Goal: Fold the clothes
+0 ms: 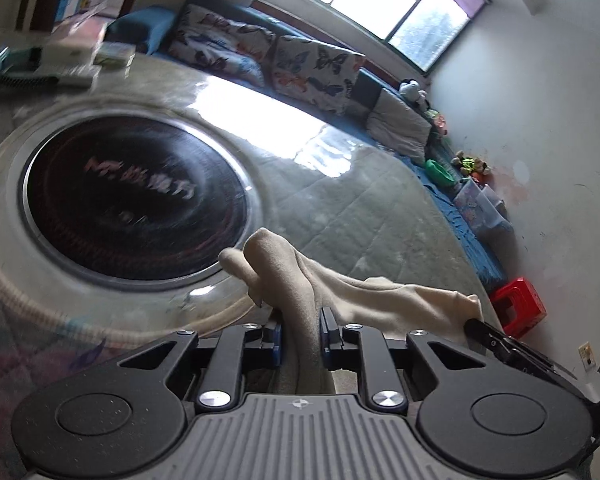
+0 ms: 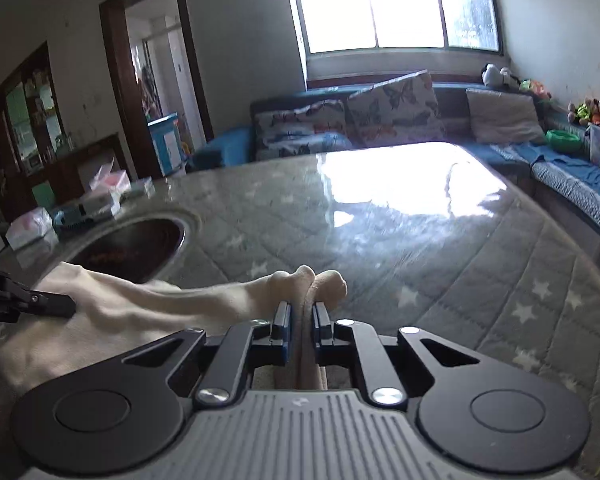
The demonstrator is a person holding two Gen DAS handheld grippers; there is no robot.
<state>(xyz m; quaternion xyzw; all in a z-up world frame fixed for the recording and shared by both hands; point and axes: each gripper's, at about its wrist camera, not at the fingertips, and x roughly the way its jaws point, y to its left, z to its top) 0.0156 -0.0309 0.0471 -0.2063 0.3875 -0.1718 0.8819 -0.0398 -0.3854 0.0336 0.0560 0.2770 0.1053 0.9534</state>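
Both the left gripper (image 1: pixel 300 338) and right gripper (image 2: pixel 301 328) clench the cream garment (image 1: pixel 300 276). Its edge, blurred here, may slip free if pulled taut unevenly.

A bright window (image 2: pixel 396 4) lights white walls; a blue sofa (image 2: pixel 572 176) with butterfly cushions (image 2: pixel 392 108) runs beneath, beside a dark doorway (image 2: pixel 156 76).

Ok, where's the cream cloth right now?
The cream cloth is stretched between the left gripper and the right gripper, both pinching it, above the near edge of the quilted table, just right of the round black cooktop.
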